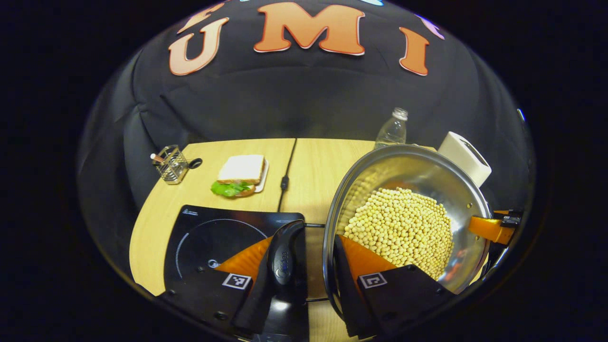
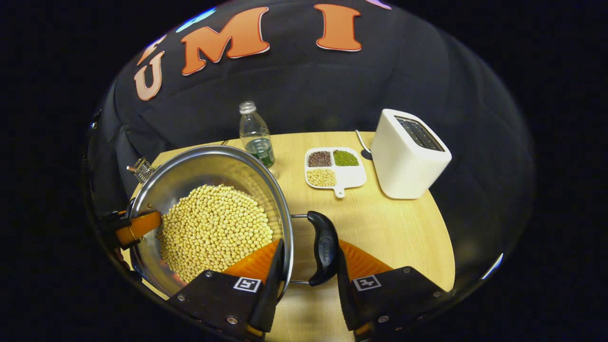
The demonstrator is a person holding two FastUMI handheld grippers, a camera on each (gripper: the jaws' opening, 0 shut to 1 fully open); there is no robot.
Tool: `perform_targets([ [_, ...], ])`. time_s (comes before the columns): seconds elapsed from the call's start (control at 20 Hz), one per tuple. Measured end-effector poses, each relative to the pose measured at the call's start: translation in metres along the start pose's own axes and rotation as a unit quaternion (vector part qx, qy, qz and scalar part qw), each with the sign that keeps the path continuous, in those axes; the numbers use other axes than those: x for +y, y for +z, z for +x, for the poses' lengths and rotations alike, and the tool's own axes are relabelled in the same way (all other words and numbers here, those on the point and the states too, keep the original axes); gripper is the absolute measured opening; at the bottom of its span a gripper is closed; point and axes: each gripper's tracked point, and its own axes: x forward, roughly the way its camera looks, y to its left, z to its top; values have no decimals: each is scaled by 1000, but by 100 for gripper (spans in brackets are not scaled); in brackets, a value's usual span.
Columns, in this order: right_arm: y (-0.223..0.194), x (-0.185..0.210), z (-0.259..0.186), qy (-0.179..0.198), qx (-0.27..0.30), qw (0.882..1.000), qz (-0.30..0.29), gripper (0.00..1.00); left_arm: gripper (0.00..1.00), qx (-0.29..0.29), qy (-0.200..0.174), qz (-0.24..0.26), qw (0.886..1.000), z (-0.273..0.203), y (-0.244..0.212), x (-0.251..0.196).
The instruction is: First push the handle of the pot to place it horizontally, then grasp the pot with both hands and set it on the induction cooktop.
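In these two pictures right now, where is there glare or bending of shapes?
Left gripper view: the table edge curves from fisheye distortion, and glare shines on the pot's handle. Right gripper view: the pot wall mirrors the soybeans; the toaster leans outward.

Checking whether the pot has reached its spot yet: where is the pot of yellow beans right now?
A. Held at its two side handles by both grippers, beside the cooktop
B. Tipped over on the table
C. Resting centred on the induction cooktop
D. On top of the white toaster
A: the left gripper and right gripper each straddle a side handle of the pot, while the induction cooktop lies bare beside it.
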Motion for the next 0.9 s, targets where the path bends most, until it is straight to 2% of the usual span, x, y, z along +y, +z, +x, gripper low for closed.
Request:
perform_targets([
  [0.05, 7, 11, -1, 7, -3, 1000, -3, 56, 68, -2, 6, -5, 1000, -5, 6, 10],
  [0.1, 11, 23, -1, 13, -6, 1000, -7, 51, 68, -6, 13, -10, 1000, -14, 10, 20],
  [0.15, 17, 34, -3, 20, -11, 1000, -12, 56, 68, -10, 20, -14, 1000, -21, 16, 30],
  [0.3, 30, 67, -7, 41, -22, 999, -22, 55, 68, -18, 40, -32, 999, -41, 34, 61],
  [0.5, 48, 107, -8, 63, -32, 997, -37, 55, 68, -27, 62, -44, 997, -73, 42, 67],
  [0.55, 51, 112, -8, 68, -33, 996, -41, 50, 68, -29, 68, -46, 996, -79, 44, 69],
  [0.6, 52, 118, -8, 73, -34, 996, -46, 54, 68, -32, 73, -48, 996, -85, 45, 69],
  [0.75, 56, 139, -4, 88, -32, 994, -55, 54, 67, -32, 86, -57, 994, -100, 49, 71],
  [0.85, 54, 138, 5, 96, -28, 993, -60, 55, 68, -30, 93, -61, 993, -107, 49, 72],
  [0.9, 53, 140, 9, 98, -26, 993, -62, 50, 68, -28, 96, -63, 993, -108, 46, 71],
])
